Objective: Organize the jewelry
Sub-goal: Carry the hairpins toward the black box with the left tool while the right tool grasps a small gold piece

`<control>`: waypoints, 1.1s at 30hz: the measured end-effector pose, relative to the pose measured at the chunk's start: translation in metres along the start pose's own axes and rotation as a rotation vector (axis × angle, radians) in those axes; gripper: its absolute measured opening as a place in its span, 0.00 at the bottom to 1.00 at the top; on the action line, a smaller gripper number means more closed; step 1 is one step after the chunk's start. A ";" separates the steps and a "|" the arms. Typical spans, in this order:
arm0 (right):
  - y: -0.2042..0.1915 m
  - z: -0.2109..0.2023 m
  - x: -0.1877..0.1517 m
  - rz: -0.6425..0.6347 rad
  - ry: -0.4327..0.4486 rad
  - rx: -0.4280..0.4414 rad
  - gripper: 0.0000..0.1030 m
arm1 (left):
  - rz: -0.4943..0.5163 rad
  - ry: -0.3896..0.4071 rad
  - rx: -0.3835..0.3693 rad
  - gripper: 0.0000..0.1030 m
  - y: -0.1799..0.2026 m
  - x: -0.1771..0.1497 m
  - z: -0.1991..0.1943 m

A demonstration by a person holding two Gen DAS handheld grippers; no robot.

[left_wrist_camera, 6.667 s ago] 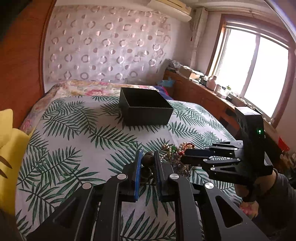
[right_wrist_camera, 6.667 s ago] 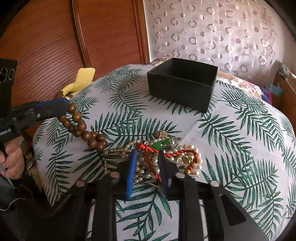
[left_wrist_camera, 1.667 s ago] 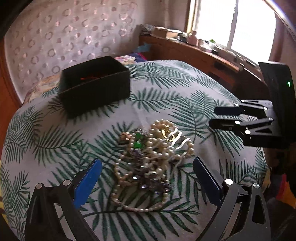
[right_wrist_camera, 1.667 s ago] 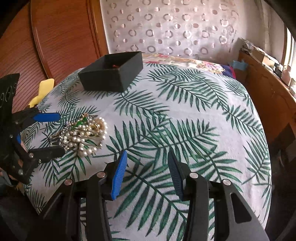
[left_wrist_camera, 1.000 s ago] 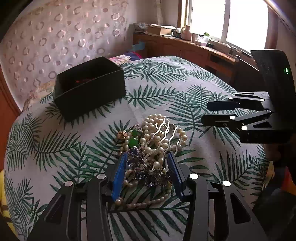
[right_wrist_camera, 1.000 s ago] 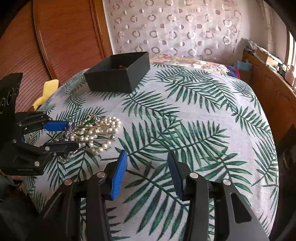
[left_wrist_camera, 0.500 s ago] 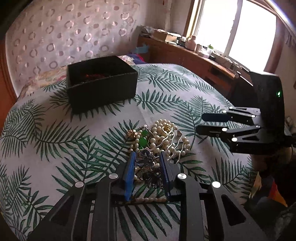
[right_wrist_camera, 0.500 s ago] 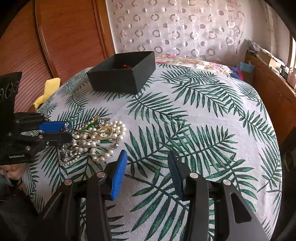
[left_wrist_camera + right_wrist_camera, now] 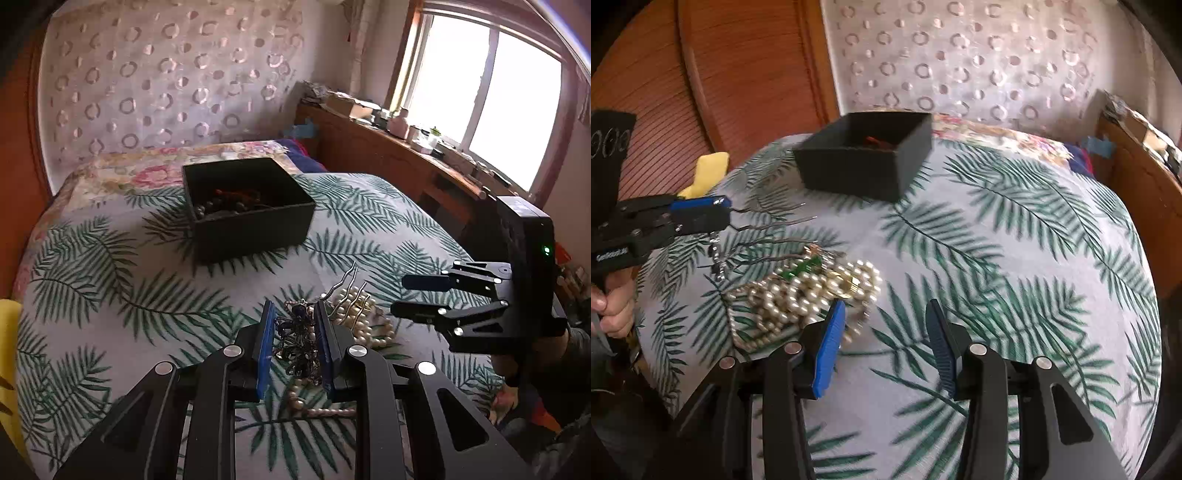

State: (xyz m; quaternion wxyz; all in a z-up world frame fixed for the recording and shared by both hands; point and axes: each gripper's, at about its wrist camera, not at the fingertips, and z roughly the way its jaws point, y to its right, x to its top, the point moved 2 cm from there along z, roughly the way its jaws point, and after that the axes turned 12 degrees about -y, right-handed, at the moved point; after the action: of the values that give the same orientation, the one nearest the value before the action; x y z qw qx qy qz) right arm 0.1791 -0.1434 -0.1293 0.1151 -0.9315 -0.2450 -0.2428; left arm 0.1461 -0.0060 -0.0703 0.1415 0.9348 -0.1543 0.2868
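My left gripper (image 9: 294, 306) has a dark blue jewelled hair comb (image 9: 297, 334) between its blue pads, and its jaws are closing on it. In the right wrist view the left gripper (image 9: 726, 210) holds the comb above the bed, its wavy metal prongs (image 9: 775, 221) sticking out sideways. A pile of pearl strands (image 9: 805, 291) with a green piece lies on the leaf-print bedspread (image 9: 1015, 258). My right gripper (image 9: 886, 306) hovers open just right of the pile, nothing between its fingers. The black box (image 9: 251, 229) stands farther back with beads and red cord inside.
A yellow object (image 9: 709, 170) lies at the bed's left edge by the wooden headboard (image 9: 738, 74). A wooden ledge with small items (image 9: 406, 147) runs under the window on the right. A person's hand (image 9: 613, 306) grips the left tool's handle.
The left jaws narrowed onto the dark jewelled comb and lifted it off the pearl pile. The right gripper drifted closer to the pile, still open.
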 end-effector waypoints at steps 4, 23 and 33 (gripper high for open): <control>-0.013 0.006 0.009 -0.045 -0.007 0.042 0.31 | -0.017 0.006 0.013 0.19 -0.007 0.000 -0.002; -0.012 0.014 0.020 -0.022 -0.037 0.087 0.04 | -0.032 0.005 0.020 0.19 -0.016 -0.005 -0.001; -0.007 -0.006 0.037 -0.055 0.015 0.063 0.03 | -0.026 0.041 0.032 0.19 -0.021 0.023 -0.003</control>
State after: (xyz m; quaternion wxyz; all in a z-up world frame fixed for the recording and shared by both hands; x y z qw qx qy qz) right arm 0.2014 -0.1243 -0.1045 0.1394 -0.9185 -0.2773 -0.2450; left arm 0.1706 0.0098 -0.0579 0.1337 0.9328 -0.1345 0.3065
